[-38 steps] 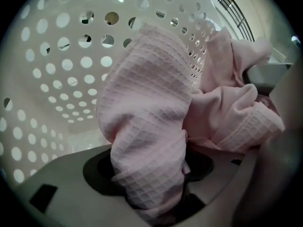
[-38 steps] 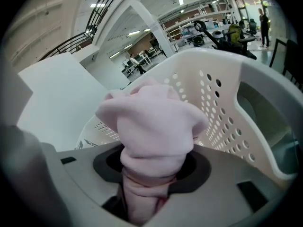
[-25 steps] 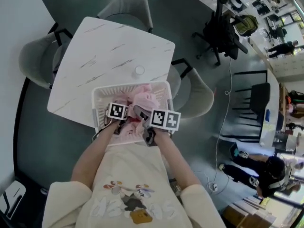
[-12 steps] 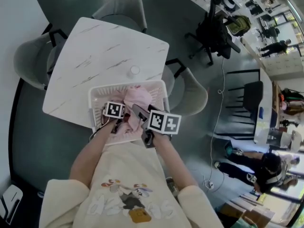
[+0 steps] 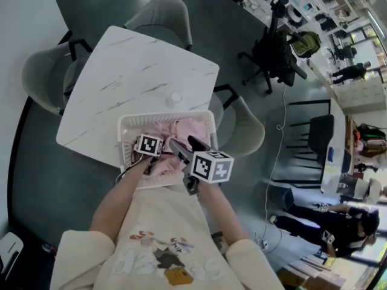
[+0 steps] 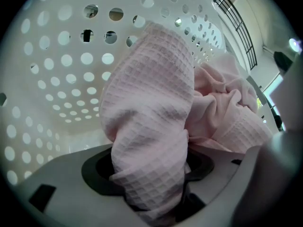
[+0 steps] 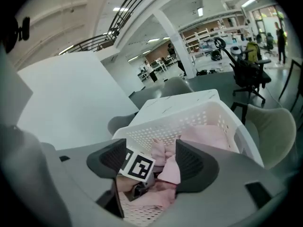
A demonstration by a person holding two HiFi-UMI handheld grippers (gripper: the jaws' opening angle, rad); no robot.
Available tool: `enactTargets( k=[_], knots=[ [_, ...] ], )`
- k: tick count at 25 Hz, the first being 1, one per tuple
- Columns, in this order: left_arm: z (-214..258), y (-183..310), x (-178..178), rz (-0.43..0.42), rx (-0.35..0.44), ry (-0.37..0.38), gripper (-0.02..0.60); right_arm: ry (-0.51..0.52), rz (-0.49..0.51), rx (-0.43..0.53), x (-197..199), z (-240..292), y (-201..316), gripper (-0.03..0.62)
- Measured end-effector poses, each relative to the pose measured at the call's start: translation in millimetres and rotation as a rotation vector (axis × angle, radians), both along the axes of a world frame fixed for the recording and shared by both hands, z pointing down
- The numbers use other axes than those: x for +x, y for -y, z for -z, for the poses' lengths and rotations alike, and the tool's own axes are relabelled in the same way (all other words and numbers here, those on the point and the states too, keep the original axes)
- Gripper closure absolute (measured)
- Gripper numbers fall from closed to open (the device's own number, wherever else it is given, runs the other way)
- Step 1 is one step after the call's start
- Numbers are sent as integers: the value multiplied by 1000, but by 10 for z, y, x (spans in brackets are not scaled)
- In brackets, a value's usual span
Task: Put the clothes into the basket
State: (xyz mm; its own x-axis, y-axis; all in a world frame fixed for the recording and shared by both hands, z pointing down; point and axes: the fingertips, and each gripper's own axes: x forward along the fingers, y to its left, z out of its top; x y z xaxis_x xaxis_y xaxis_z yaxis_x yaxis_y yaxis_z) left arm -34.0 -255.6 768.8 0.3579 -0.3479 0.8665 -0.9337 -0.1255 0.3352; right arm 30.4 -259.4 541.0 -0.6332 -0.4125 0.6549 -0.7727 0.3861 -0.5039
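The white perforated basket (image 5: pixel 124 125) stands at the near edge of the table, with pink clothes (image 5: pixel 188 129) lying in it. My left gripper (image 5: pixel 154 153) reaches down into the basket. In the left gripper view its jaws (image 6: pixel 149 174) stand wide, and a bunched fold of pink waffle cloth (image 6: pixel 147 103) lies between them, before the basket wall (image 6: pixel 57 74). My right gripper (image 5: pixel 187 145) hovers open above the basket's near right side, holding nothing. Between its jaws (image 7: pixel 149 162) I see the left gripper's marker cube (image 7: pixel 137 167), the pink clothes (image 7: pixel 208 136) and the basket (image 7: pixel 189 119).
The white marble table (image 5: pixel 139 65) carries a small round white object (image 5: pixel 176 96) beyond the basket. Grey chairs (image 5: pixel 160 11) (image 5: pixel 42 71) (image 5: pixel 242 122) surround the table. A black office chair (image 5: pixel 281 44) stands further right on the dark floor.
The right gripper has drawn back and up from the pink heap. The clothes now lie lower and flatter in the basket. The left gripper stays in the basket.
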Motion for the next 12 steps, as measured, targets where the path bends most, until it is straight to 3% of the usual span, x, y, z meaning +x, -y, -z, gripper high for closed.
enactTargets(
  k=[3, 7, 9, 12],
  knots=[
    [-6, 7, -40, 1, 11, 9, 265, -102, 33, 34, -10, -224, 169, 270],
    [-34, 5, -19, 2, 6, 1, 265, -198, 17, -10, 100, -662, 351, 269],
    [-33, 20, -12, 1, 10, -2, 265, -220, 8, -59, 148, -908, 400, 269],
    [-38, -11, 11, -1, -8, -7, 265, -171, -33, -221, 133, -1379, 374, 270]
  ],
)
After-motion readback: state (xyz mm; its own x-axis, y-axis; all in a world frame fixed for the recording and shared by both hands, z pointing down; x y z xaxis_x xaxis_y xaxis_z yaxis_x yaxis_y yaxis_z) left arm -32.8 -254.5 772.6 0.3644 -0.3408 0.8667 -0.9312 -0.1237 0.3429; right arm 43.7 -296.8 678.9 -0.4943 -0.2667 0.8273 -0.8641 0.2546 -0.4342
